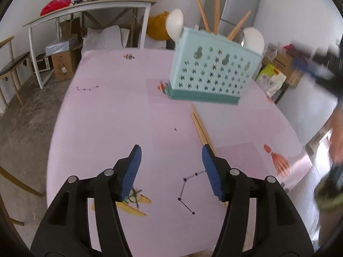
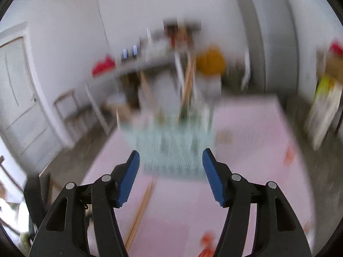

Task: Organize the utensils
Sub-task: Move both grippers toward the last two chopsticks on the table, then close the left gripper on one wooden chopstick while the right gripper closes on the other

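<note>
right wrist view is all motion blur: teal caddy point(image 2: 173, 147) just a smear at 12 o'clock of the jaws, holes and contents unreadable, chopsticks point(image 2: 141, 207) soft at 7. left view: near ends of chopsticks point(image 1: 200, 128) hidden behind the right finger point(image 1: 211, 169). right gripper point(image 1: 317, 68) only a streak at 3 o'clock, prob. open. spoon point(image 1: 175, 24) handles hidden inside caddy point(image 1: 212, 72).

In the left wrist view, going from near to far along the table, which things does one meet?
Left gripper, open and empty → pair of chopsticks lying flat on the pink tablecloth → teal utensil holder, with chopsticks and spoons standing in it → grey refrigerator beyond the table.
</note>
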`<state>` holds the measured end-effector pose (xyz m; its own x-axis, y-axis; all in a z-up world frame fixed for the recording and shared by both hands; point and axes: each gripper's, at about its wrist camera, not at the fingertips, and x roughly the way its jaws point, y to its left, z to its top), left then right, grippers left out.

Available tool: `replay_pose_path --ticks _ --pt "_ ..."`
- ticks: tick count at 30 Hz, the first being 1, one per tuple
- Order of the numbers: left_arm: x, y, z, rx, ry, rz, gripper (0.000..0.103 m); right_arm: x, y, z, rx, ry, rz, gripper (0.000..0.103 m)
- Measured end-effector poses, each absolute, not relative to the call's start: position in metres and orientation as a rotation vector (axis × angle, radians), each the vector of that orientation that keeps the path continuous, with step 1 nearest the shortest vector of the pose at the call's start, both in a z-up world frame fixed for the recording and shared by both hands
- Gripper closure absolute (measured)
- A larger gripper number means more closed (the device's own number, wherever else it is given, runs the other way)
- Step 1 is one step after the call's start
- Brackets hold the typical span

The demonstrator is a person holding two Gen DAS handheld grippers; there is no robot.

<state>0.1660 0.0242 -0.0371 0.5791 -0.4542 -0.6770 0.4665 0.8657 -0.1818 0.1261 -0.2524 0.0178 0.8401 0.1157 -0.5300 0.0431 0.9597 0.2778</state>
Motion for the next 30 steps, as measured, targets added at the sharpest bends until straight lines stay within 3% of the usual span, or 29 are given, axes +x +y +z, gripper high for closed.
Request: replay_pose_path --ticks 3,7,26,30 --pt "0.164 0.014 -0.045 0.047 0.817 -0.549 0.046 0.128 -0.239 -0.039 0.332 0.752 0.046 0.043" --pt "0.163 -0.002 -0.054 0.094 0.841 -0.564 0.046 0.123 -0.234 -0.072 0.378 0.840 0.040 0.043" --pt "0.164 -0.032 -0.071 0.259 0.864 -0.518 0.046 0.128 -0.230 -0.075 0.386 0.850 0.061 0.046" --pt "0.164 -0.027 -0.070 0.254 0.871 -0.496 0.056 0.130 -0.223 -0.074 0.377 0.854 0.087 0.050"
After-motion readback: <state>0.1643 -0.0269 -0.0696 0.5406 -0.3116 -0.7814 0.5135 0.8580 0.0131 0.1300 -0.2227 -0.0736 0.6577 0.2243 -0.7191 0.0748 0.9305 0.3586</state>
